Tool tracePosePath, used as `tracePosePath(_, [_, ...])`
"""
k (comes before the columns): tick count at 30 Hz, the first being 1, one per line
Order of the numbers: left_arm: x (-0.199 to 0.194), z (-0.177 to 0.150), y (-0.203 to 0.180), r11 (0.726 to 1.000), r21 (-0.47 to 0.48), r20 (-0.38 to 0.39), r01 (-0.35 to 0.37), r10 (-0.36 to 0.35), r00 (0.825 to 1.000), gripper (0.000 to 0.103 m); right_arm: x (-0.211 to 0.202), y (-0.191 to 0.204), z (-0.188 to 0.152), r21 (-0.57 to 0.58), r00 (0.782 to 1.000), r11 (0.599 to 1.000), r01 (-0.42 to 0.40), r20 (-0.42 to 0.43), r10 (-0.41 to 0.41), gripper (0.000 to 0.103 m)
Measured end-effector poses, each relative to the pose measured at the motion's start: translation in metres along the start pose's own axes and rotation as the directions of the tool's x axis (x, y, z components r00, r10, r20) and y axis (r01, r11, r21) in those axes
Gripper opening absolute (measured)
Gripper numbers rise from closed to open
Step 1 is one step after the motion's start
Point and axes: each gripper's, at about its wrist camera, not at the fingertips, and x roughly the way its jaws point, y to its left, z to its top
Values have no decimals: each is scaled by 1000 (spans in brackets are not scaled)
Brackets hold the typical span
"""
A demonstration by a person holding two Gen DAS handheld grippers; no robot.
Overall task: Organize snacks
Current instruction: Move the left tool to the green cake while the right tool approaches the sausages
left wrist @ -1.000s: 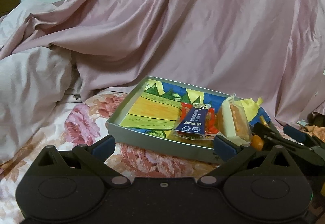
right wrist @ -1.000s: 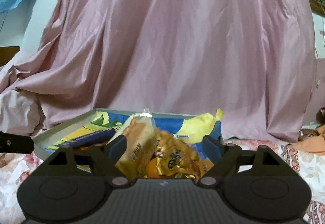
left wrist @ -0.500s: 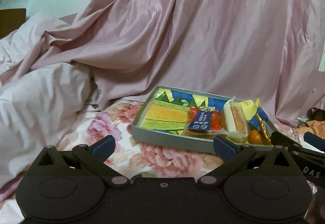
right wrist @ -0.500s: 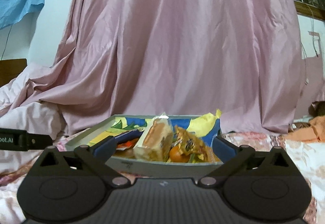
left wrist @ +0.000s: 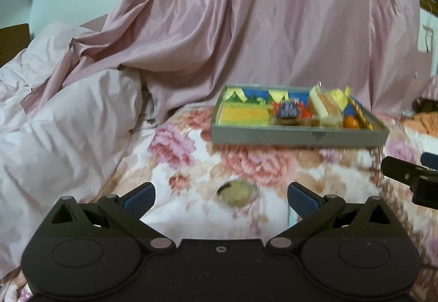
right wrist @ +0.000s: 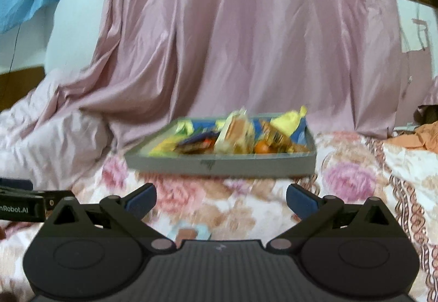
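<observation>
Left gripper (left wrist: 221, 196) spread wide, nothing between its fingers, over floral bedspread (left wrist: 191, 165). A small round yellowish wrapped snack (left wrist: 237, 191) lies on the bedspread just ahead of it. Right gripper (right wrist: 221, 196) also spread, empty; a blurred pale-blue packet (right wrist: 189, 233) lies close under it. Farther off, grey tray (right wrist: 219, 163) sits on the bedspread holding bread pack (left wrist: 325, 107), blue sachet (left wrist: 288, 110), small orange (left wrist: 351, 121), gold wrapper (right wrist: 275, 133). Pink draped sheet (right wrist: 246, 42) behind.

Glossy pink satin drape (left wrist: 273, 28); matt grey cardboard tray (left wrist: 273, 136); floral cloth bedspread (left wrist: 191, 165).
</observation>
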Motion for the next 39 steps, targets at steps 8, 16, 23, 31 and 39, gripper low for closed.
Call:
tracePosePath(8, [10, -21, 18, 1000, 15, -65, -3, 4, 998, 102, 15, 31, -21, -136, 991, 990, -39, -133, 21, 103])
tracePosePath(16, [36, -35, 27, 999, 34, -123, 10, -6, 992, 102, 35, 47, -34, -210, 977, 976, -54, -212, 8, 103])
tracePosePath(23, [63, -41, 28, 997, 65, -160, 47, -36, 986, 102, 54, 54, -41, -253, 967, 966, -55, -255, -12, 103])
tracePosePath(31, [95, -39, 21, 982, 161, -167, 95, -68, 984, 102, 81, 55, -49, -270, 953, 962, -46, -300, -39, 103])
tracePosePath(39, [135, -29, 12, 957, 250, -146, 145, -110, 983, 102, 110, 55, -55, -276, 944, 961, -30, -324, -63, 103])
